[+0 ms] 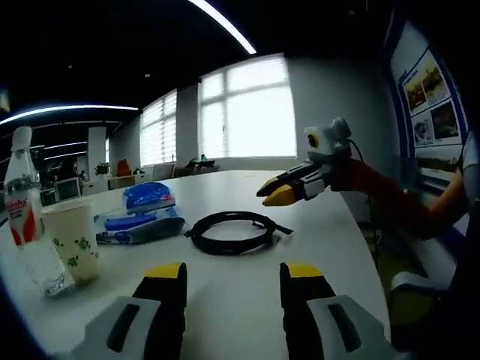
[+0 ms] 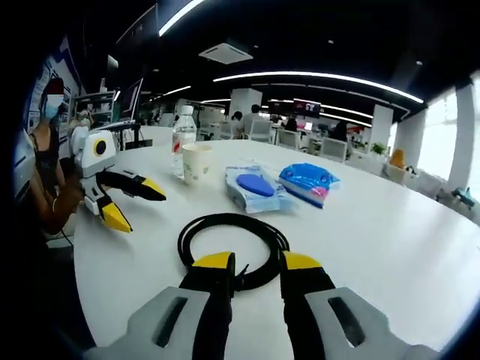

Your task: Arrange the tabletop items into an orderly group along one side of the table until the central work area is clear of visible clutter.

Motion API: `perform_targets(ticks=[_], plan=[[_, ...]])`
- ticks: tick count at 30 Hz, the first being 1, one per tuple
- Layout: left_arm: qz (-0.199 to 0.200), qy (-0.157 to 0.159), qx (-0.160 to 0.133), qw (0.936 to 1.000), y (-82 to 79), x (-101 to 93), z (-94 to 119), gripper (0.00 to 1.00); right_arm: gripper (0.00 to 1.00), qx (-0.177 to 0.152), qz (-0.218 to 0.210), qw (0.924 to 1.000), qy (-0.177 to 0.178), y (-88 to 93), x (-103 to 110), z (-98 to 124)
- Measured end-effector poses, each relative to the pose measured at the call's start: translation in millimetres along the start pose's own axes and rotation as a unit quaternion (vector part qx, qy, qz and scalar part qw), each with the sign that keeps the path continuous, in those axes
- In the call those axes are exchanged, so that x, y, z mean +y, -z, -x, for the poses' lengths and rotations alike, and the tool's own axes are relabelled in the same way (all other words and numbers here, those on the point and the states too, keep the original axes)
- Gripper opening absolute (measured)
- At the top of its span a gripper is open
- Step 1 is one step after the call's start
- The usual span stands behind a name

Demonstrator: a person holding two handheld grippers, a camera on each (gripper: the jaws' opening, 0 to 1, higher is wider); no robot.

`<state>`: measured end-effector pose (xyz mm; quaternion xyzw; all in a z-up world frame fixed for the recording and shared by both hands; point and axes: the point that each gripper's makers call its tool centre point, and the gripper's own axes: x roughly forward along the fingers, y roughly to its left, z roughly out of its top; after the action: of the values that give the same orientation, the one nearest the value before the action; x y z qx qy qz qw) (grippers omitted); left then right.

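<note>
The right gripper [image 2: 255,264], jaws parted, is reaching the coiled black cable [image 2: 232,236]; the left gripper [image 1: 232,274] is waiting released. Best to pinch several loops together.

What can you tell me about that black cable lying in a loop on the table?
The black cable is a thin, smooth, rubbery-looking cord wound into a flat round coil of a few turns, with one short end poking out of the ring. It lies flat on the white table, near the middle, apart from the wipe packs and the paper cup. The right gripper sits at its near edge with open jaws, one on each side of the loop's rim; whether they touch it is unclear. The left gripper points at it from a distance.
</note>
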<state>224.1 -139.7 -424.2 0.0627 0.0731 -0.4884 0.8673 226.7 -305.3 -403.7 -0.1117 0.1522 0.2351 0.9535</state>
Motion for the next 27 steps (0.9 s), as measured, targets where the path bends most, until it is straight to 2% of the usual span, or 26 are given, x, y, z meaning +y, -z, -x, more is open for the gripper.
perform_targets(ticks=[6, 9, 17, 24, 27], plan=[[0.001, 0.001, 0.009, 1.0000, 0.2, -6.0, -11, 0.49, 0.22, -0.004, -0.006, 1.0000, -0.005, -1.5, 0, -2], [-0.027, 0.007, 0.005, 0.9996, -2.7, -11.9, -15, 0.49, 0.22, -0.006, -0.006, 0.9999, -0.010, -2.3, -1, -6], [-0.067, 0.023, 0.045, 0.9965, 6.0, -24.0, -19, 0.49, 0.22, -0.005, -0.001, 0.9999, -0.015, -3.2, -3, -17], [-0.054, 0.013, 0.053, 0.9970, 6.1, -19.4, -23, 0.49, 0.22, -0.005, 0.001, 0.9998, -0.017, -4.0, -4, -22], [-0.023, -0.003, 0.040, 0.9989, -0.1, -15.7, -34, 0.49, 0.22, -0.001, -0.016, 0.9998, -0.013, -3.7, -10, -29]])
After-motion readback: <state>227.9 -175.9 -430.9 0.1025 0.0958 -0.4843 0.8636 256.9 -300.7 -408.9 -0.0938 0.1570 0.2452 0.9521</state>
